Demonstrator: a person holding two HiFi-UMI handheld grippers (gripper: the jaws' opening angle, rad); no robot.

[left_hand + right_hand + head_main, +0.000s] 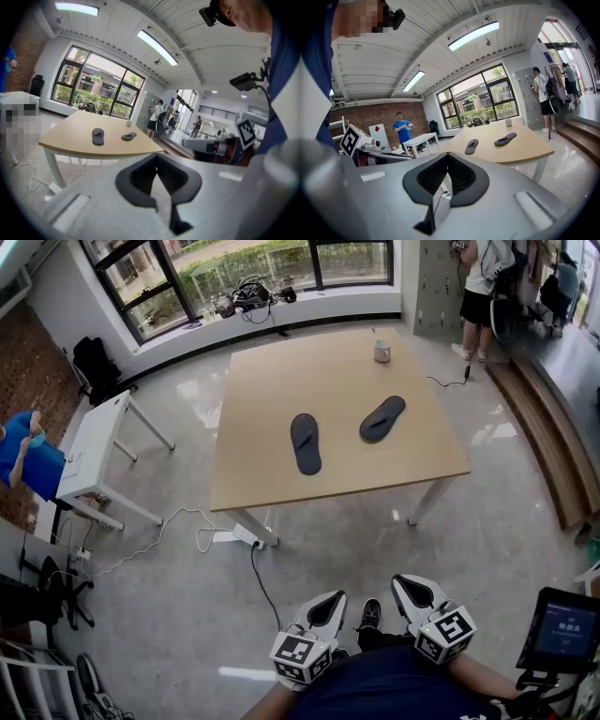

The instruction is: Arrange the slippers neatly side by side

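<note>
The nearer slipper (306, 443) and the angled slipper (382, 418) are recorded in the head view on a wooden table (272, 381). Both are dark. They lie apart, not touching and not parallel: the nearer one runs roughly lengthwise, and the other is turned off to the right. A white cup (382, 352) stands towards the table's far edge. The left gripper (325, 607) and the right gripper (417, 594) are seen at the bottom edge, close to the person's body and well short of the table. A small white table (94, 442) stands on the floor to the left.

In the left gripper view, the left gripper (157, 161) is found with its jaws closed together, and nothing is held between them. The nearer slipper (97, 136) and the angled slipper (129, 136) are seen beyond on the table (79, 143), well apart from the jaws.

In the right gripper view, the right gripper (448, 160) likewise has its jaws pressed together and empty. The nearer slipper (471, 146) and the angled slipper (505, 138) are seen on the table (525, 147), with the cup (508, 122) behind them. A person in a blue shirt (400, 131) stands at the brick wall.
</note>
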